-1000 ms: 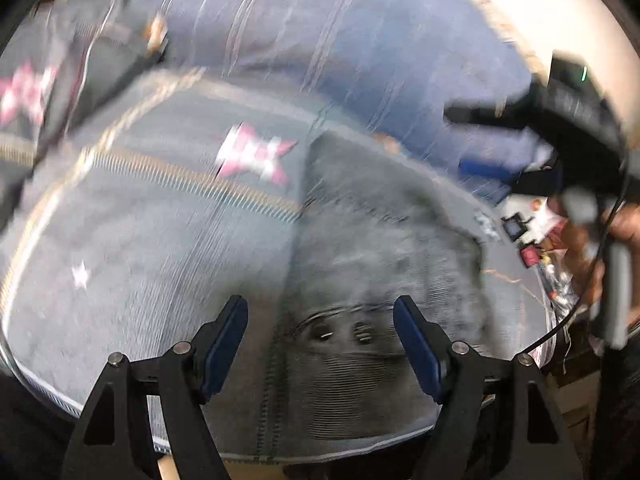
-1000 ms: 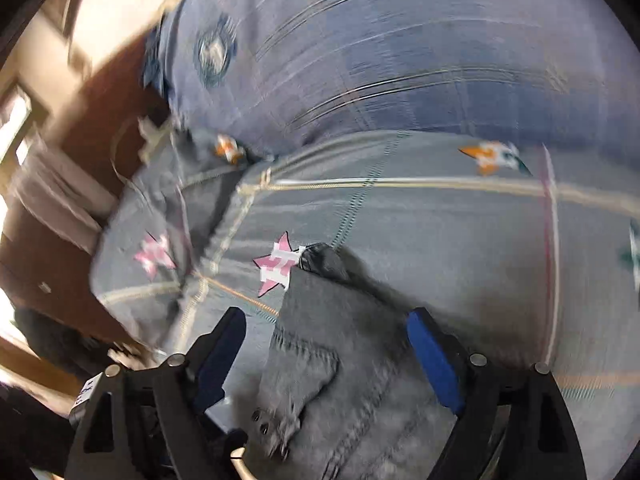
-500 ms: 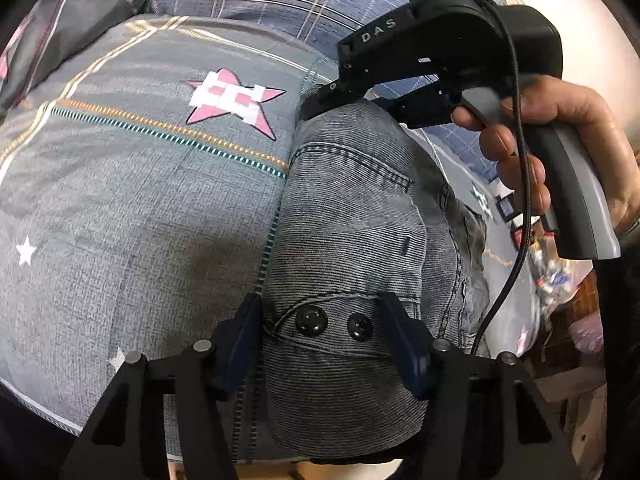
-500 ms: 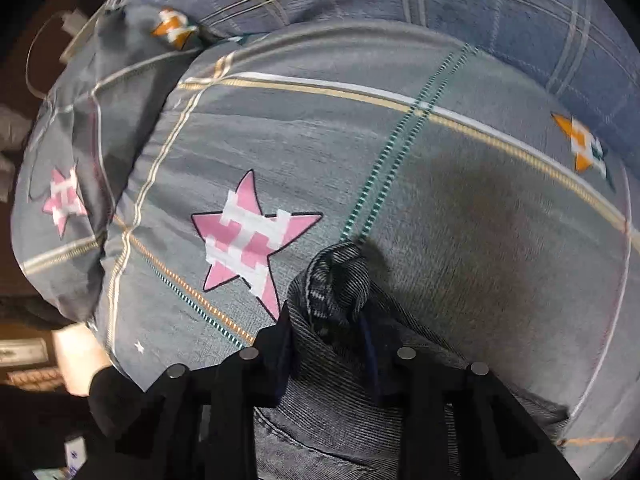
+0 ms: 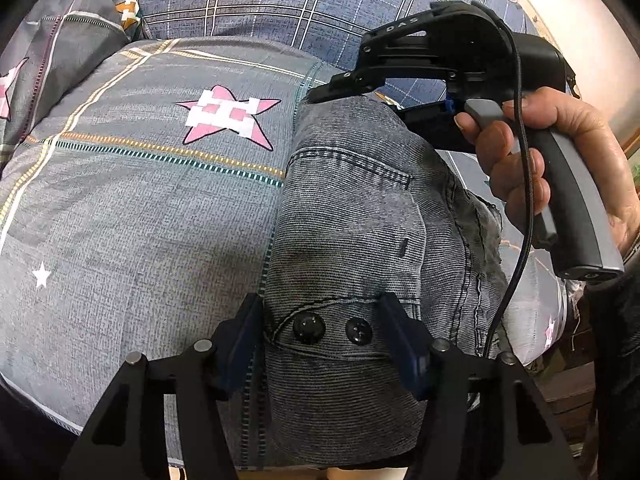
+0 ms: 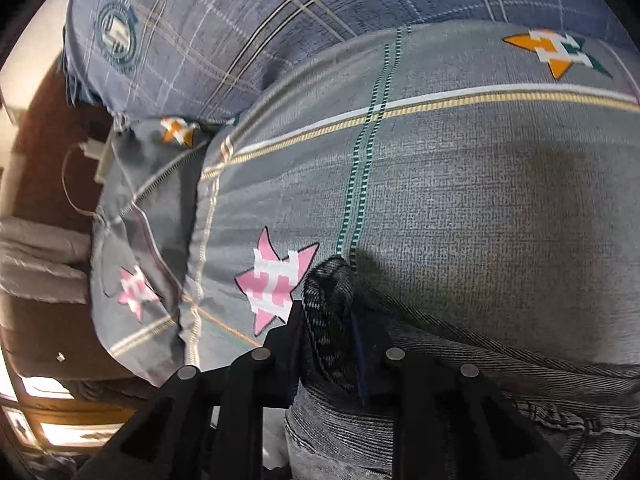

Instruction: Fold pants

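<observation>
1. The bed (image 5: 132, 216), covered in a grey quilt with pink stars and coloured stripes, carries everything; a blue plaid pillow (image 5: 280, 0) lies at its far side.

2. The pants (image 5: 352, 220), grey denim, lie on the quilt to the right of the pink star (image 5: 230, 116), bunched into a thick, compact stack with the buttoned waistband nearest the left camera. A second ago the cloth lay flatter and blurred with both tools hovering wide; now both tools are down on it.

3. The right gripper (image 5: 340, 92), held in the person's right hand (image 5: 560, 152), has shut its fingers on the far end of the pants. The right wrist view shows a ridge of denim pinched between the fingers (image 6: 296, 332), just beside the star.

4. The left gripper (image 5: 324, 344) has narrowed from its wide spread of a second ago. Its blue-padded fingers (image 5: 244, 336) now bracket the waistband on either side of the two black buttons (image 5: 332, 328); they look close to the cloth, but whether they actually clamp it I cannot tell.

5. Judging from this, the far end is secured and the near end is being taken. Once both ends are held, the next fold or a tidy reposition can follow; thick denim may slip from a shallow pinch.
</observation>
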Tool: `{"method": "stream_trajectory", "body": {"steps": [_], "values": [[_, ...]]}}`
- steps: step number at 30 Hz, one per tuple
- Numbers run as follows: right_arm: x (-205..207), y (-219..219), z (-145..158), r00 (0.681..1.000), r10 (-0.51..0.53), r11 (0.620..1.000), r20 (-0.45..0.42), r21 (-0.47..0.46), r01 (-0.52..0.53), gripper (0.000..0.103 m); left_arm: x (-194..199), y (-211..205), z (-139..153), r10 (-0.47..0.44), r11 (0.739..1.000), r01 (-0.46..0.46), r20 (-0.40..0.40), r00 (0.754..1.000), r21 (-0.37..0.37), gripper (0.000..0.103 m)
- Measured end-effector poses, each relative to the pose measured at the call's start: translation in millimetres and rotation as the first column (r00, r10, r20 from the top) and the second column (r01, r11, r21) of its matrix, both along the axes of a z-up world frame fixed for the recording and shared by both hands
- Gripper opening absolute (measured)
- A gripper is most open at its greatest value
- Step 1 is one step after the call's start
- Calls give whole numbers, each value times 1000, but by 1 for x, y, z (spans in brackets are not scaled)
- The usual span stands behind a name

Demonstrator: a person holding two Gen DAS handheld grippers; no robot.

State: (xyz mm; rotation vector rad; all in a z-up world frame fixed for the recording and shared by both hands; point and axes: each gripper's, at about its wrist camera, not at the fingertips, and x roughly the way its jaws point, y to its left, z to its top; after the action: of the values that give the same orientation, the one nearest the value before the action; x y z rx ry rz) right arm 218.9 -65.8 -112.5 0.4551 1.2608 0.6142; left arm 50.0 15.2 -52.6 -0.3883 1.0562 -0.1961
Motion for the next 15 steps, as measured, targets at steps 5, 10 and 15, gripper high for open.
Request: {"method": "stream_trajectory", "body": {"steps": [5, 10, 15], "values": [[2, -11, -6, 999, -40, 996, -32, 74, 42, 23, -1, 2, 1, 0, 1000, 0, 4, 1000, 4, 62], [-8, -2, 35, 992, -34, 995, 121, -86, 44, 81, -7, 18, 11, 55, 998, -54, 49, 997, -9, 62], [-15, 26, 59, 968, 96, 971, 231, -234, -41, 89, -4, 18, 8, 61, 998, -60, 28, 998, -13, 62]]}}
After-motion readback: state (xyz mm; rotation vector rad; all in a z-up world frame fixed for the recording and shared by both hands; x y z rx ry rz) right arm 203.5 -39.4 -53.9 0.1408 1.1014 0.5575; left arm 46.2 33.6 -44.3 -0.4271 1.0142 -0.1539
